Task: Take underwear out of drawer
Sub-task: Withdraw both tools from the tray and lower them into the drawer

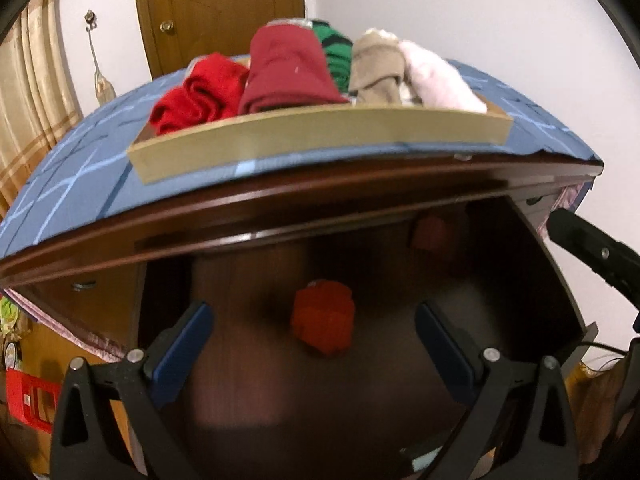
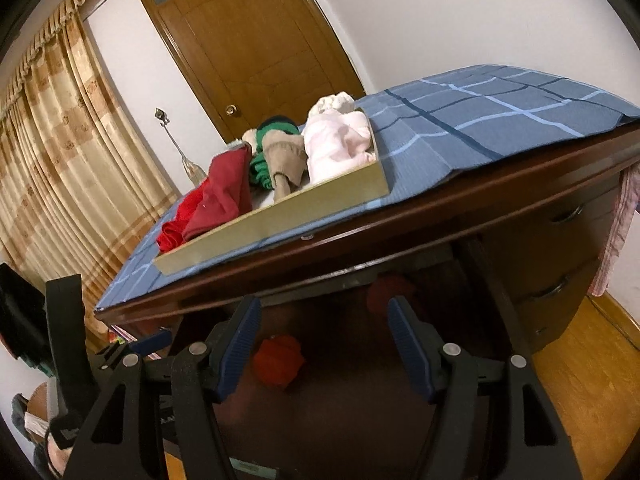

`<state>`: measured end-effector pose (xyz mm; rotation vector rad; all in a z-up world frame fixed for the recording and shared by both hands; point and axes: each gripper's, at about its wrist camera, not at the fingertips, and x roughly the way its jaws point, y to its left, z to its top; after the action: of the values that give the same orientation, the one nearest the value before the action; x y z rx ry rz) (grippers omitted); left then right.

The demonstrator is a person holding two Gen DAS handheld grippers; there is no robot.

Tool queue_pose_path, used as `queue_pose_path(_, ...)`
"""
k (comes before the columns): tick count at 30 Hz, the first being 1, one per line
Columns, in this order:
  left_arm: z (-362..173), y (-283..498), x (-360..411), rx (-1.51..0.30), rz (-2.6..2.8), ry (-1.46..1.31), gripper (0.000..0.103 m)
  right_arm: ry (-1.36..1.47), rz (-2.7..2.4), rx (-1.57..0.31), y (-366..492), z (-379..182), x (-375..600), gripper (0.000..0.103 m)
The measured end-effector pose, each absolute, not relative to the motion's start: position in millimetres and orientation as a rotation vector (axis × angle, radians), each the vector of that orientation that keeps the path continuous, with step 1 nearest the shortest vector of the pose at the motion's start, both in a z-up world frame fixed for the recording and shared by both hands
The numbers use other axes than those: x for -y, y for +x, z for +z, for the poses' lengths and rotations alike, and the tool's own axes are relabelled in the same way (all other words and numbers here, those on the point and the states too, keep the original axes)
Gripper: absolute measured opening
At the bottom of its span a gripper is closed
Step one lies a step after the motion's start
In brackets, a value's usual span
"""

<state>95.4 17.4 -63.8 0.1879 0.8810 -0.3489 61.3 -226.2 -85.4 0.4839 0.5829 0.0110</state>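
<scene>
An open dark wooden drawer is seen from above, beneath a dresser top covered by a blue checked cloth. A rolled orange-red underwear lies on the drawer floor, between the spread blue pads of the left gripper but untouched by them; the jaws are released and nothing is grasped. The right gripper is also held apart and empty above the drawer, with the same roll seen near its left pad. A darker red bundle is glimpsed deeper inside. On the cloth, a shallow tray is filled with rolled garments.
</scene>
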Motion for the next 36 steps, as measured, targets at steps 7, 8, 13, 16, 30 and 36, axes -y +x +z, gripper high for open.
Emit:
queue_pose_path(7,-85.4,99.8,-29.2,-0.973,-0.326,0.191,0.102,0.478,0.017,-0.65,55.5,-99.4,226.1,0.068)
queue_pose_path(8,-87.8,101.7,-30.5,-0.987,-0.322,0.184,0.102,0.475,0.017,-0.661,54.3,-101.1,225.7,0.068)
queue_pose_path(13,-100.2,115.2,-32.8,-1.069,-0.301,0.105,0.102,0.446,0.026,-0.682,50.9,-103.0,222.4,0.068)
queue_pose_path(16,-108.8,126.2,-25.8,-1.14,-0.32,0.076,0.102,0.404,0.021,-0.694,55.1,-102.6,219.6,0.068)
queue_pose_path(30,-144.0,159.5,3.6,-1.285,-0.262,-0.004,0.081,0.457,0.013,-0.748,68.7,-119.6,245.1,0.068)
queue_pose_path(36,-152.8,167.3,10.4,-1.336,-0.231,-0.042,0.081,0.429,0.029,-0.758,75.1,-118.8,247.0,0.068)
